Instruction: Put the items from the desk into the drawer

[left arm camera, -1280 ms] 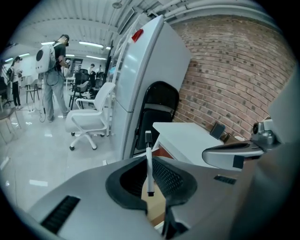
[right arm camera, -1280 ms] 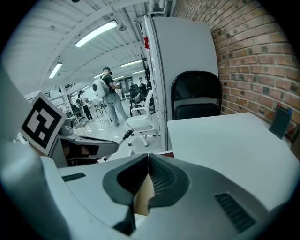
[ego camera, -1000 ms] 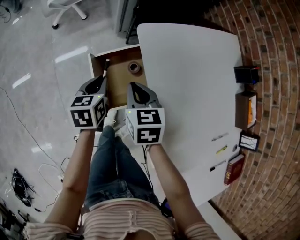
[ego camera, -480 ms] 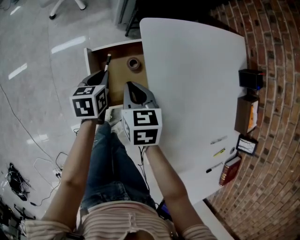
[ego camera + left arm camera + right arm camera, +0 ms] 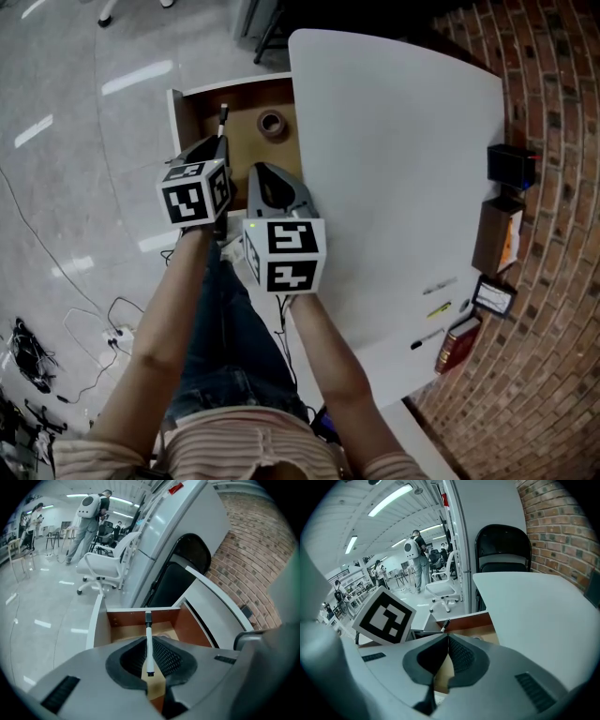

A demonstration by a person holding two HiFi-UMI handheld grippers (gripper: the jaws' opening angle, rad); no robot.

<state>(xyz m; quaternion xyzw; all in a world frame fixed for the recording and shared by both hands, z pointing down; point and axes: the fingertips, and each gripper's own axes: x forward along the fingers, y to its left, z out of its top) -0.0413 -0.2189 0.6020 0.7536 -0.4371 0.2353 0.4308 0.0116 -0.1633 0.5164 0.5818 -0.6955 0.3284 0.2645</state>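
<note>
Nearest, at 6 o'clock in the head view, the person's bare forearms reach forward, each hand carrying a grey hand-held gripper topped by a black-and-white marker cube. The right gripper hangs at the near edge of the drawer with its ribbed jaws pressed together on nothing, as its own view shows. Just to its 9 o'clock, the left gripper is clamped on a slim white marker with a black cap, which sticks out past the jaw tips towards 12 o'clock over the open wooden drawer with white walls. A brown roll of tape lies on the drawer floor beyond, at 1 o'clock from the marker tip. The white curved desk fills the 3 o'clock side; along its brick-wall edge lie a red book, three slim pens, a small framed screen, a brown box and a black box.
</note>
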